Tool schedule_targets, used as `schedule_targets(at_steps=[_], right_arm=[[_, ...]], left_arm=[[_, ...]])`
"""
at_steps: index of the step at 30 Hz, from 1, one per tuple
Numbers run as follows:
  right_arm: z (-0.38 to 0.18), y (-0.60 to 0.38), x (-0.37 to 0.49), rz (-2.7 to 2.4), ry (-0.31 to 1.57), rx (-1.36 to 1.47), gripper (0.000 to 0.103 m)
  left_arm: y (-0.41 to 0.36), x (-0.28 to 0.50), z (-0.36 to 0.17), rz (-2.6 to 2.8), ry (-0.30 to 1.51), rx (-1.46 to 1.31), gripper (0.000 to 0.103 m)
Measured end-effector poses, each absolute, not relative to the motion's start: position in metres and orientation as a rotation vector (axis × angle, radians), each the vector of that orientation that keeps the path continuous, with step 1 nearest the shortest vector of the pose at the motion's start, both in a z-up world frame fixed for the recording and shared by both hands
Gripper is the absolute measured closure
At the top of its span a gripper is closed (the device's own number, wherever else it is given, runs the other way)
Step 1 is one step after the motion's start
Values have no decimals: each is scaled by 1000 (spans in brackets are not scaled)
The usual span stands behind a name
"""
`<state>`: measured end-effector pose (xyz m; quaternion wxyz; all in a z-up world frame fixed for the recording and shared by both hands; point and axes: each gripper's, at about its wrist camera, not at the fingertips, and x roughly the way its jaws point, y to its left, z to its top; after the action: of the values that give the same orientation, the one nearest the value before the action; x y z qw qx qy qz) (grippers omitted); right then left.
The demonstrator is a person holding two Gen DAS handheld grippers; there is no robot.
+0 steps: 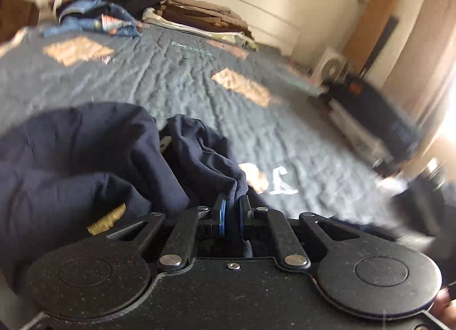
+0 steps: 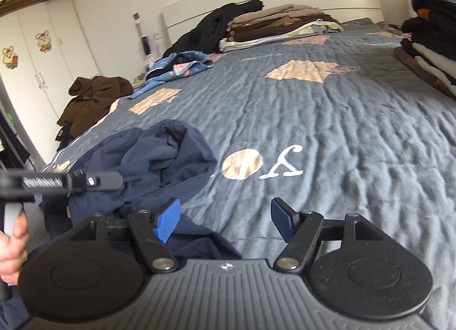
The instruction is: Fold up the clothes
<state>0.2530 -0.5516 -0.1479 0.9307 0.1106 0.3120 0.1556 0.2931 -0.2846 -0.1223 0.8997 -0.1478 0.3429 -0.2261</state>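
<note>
Navy garment (image 2: pixel 159 159) lies bunched at the near left edge of the bed (image 2: pixel 342 130), and your left claw (image 1: pixel 231 213) is clenched on a fold of it, the blue pads pinching cloth between them. Your right claw (image 2: pixel 225 221) is released, its pads standing wide apart over bare quilt, with a flap of the garment just under its left finger.

Risks, as I judge them: you hold only a thin bite of fabric, so a quick lift could let it slip out, or drag the whole heap up in a lump instead of spreading it. The left view is blurred, which suggests the left claw is moving fast; that makes a lost grip more likely. The garment sits close to the bed's edge, so a pull toward you could tip it off. Grabbing with the right claw where it hangs would close on quilt, not cloth.

Pose: your left claw points low along the bed, tilted. Your left hand (image 2: pixel 11 244) grips its handle. The right claw is level, aimed up the bed toward the folded stack (image 2: pixel 279 25).
</note>
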Motion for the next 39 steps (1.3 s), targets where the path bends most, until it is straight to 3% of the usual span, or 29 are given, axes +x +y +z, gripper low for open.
schedule_targets(at_steps=[7,24,30,39], right_arm=[[-156,-532,251,382,614,189,34],[-147,-479,224,557,466,-136,30],[-138,-490,229,620,540,-89,34],[-127,-510,230,705,513,20,27]], left_arm=[[-256,264,-121,-544,710,-505,95],[-230,242,-125,-541,721,-520,95],[-231,243,-124,-540,723,-508,95],[-232,242,-126,-542,728,-506,95]])
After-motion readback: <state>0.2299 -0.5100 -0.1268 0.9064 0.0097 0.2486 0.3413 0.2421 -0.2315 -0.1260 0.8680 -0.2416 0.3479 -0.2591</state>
